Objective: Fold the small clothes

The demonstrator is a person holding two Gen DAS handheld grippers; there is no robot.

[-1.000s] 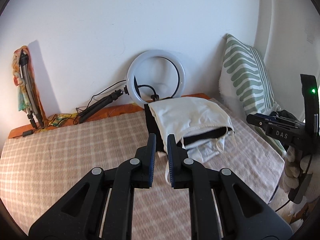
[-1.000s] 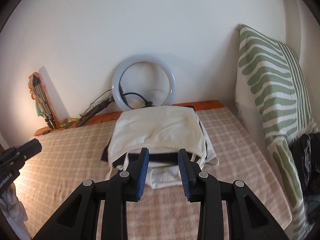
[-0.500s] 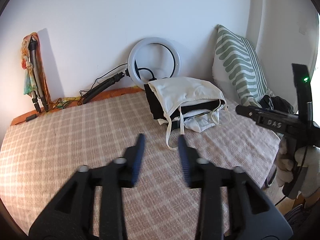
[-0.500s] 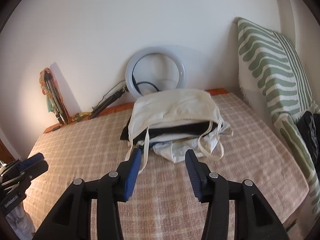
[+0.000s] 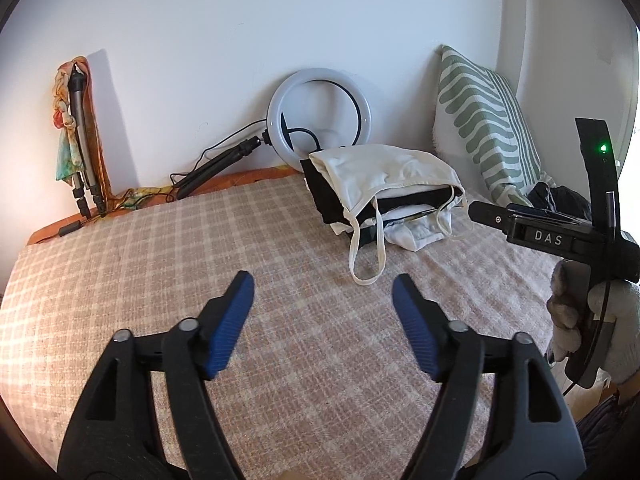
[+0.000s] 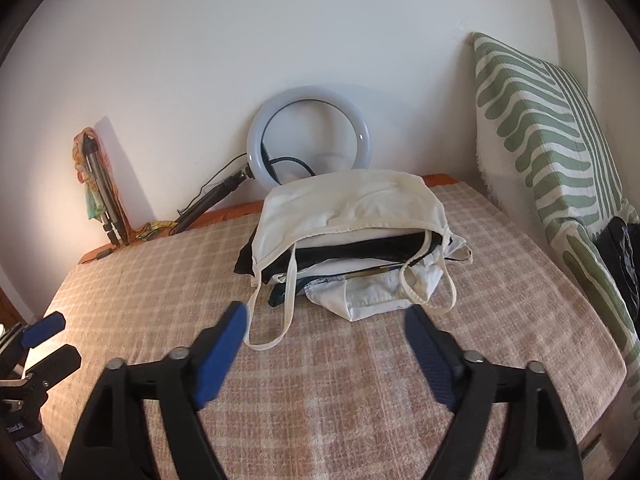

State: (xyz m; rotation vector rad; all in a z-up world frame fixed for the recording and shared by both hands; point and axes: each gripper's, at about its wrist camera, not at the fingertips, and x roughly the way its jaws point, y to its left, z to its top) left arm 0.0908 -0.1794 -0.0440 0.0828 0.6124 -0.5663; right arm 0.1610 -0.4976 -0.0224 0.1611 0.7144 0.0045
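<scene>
The left hand-held gripper (image 5: 323, 287) is spreading its jaws with nothing between them, over the checked bed cover (image 5: 160, 264). The right hand-held gripper (image 6: 327, 318) is opening too, also empty, just short of a loose strap (image 6: 291, 300). Beyond both, at the far right of the bed, lies the stack of small clothes (image 6: 352, 240), a cream top (image 5: 380, 172) uppermost over dark and white pieces. These look light, soft and limp; the hems or seams would probably give better hold than the thin, slippery straps.

One clothes stack (image 6: 348, 236), one ring light (image 6: 308, 136), one striped pillow (image 6: 548, 144), two grippers (image 5: 323, 292) (image 6: 325, 322)
</scene>
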